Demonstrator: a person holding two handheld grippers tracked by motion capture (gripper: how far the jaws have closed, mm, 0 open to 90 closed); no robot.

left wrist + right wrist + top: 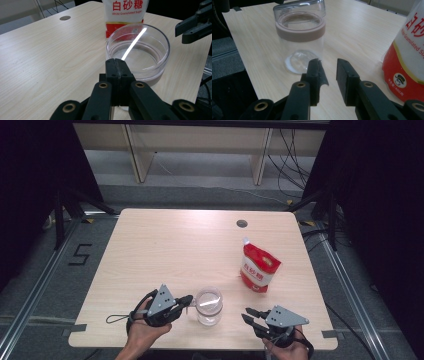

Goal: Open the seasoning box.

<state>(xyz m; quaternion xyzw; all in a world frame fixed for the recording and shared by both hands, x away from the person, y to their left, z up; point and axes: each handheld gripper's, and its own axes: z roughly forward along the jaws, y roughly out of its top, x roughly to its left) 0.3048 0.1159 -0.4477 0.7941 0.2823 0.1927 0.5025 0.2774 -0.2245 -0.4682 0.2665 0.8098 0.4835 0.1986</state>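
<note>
A clear glass jar [208, 306] with a clear lid and a pinkish-brown seal ring stands near the table's front edge. My left gripper [186, 300] is at its left side, jaws pressed together with the tips against the jar's rim [137, 50]; I cannot see anything pinched between them. To the jar's right my right gripper [248, 315] points at it from a short way off, its jaws [328, 72] a small gap apart with nothing in between. A red and white bag of granulated sugar [259, 267] stands upright behind the right gripper [180, 33].
The light wooden table [165, 245] has a round cable hole [242, 223] at the back right. Beyond the far edge are a pale shelf frame and cables on the floor. The jar [299, 37] and the sugar bag [407, 57] stand close together.
</note>
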